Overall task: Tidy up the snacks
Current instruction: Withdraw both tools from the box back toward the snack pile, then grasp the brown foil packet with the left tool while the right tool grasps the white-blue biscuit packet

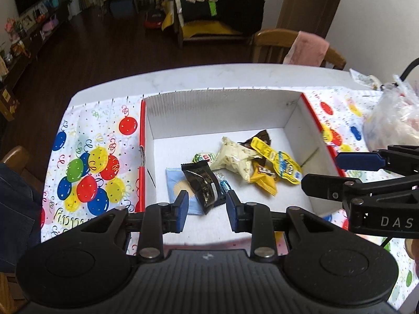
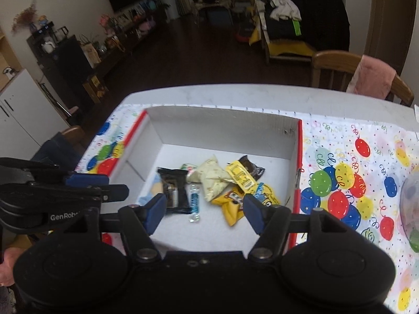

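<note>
Right wrist: right gripper (image 2: 205, 214) half-open, empty; left gripper (image 1: 207, 208) narrow, empty.

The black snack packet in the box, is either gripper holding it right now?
No, the black snack packet lies flat on the floor of the box, with nothing between either gripper's fingers.

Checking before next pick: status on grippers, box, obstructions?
Left gripper and right gripper open, empty, above box. Snacks piled inside. Nothing blocking.

Blue packet (image 1: 175, 189) half hidden under black packet (image 1: 203, 183); plastic bag (image 1: 392, 120) cut off.
</note>
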Demonstrator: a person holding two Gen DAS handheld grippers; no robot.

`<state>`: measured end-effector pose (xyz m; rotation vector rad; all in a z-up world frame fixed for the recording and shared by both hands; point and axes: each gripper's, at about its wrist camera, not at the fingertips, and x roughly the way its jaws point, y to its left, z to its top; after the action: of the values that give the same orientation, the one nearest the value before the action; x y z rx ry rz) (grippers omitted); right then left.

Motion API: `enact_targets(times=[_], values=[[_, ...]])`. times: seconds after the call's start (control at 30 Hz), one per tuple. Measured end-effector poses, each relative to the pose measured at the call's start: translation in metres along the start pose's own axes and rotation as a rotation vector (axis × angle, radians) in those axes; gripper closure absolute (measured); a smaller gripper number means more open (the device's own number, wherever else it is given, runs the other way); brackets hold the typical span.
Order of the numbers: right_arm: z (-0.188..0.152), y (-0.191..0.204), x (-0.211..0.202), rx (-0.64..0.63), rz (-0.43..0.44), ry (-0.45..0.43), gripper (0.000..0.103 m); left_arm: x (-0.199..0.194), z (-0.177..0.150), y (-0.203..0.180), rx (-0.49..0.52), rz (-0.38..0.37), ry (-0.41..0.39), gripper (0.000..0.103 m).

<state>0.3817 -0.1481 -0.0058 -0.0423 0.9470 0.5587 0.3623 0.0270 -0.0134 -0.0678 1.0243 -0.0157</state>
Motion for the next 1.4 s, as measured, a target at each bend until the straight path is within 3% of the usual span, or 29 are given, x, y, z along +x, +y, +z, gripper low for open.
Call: enact_targets(times=[0.2, 0.33, 0.5, 0.7, 0.9, 1.2, 1.4], values=[[-0.016, 0.015, -0.026, 0.018, 0.041, -0.048, 0.034, -0.036, -0.022, 0.001, 0.023, -0.025, -0.060, 0.072], [-0.031, 0.029, -0.043, 0.006, 0.060, -0.078, 0.029, -0.060, -0.040, 0.004, 0.027, -0.037, -0.113, 0.053], [-0.052, 0.044, -0.059, 0.003, 0.070, -0.106, 0.021, -0.080, -0.066, 0.011, 0.032, -0.038, -0.150, 0.051], [-0.083, 0.059, -0.065, -0.012, 0.086, -0.091, 0.013, -0.095, -0.101, 0.022, 0.031, -0.011, -0.188, 0.036], [-0.117, 0.076, -0.063, -0.044, 0.077, -0.055, 0.009, -0.099, -0.136, 0.029, 0.029, -0.008, -0.172, 0.035], [-0.161, 0.087, -0.052, -0.004, 0.067, 0.002, 0.002, -0.090, -0.175, 0.040, -0.021, -0.033, -0.129, 0.023], [-0.195, 0.091, -0.037, -0.004, 0.028, 0.055, 0.001, -0.069, -0.202, 0.033, -0.018, -0.049, -0.040, 0.021]])
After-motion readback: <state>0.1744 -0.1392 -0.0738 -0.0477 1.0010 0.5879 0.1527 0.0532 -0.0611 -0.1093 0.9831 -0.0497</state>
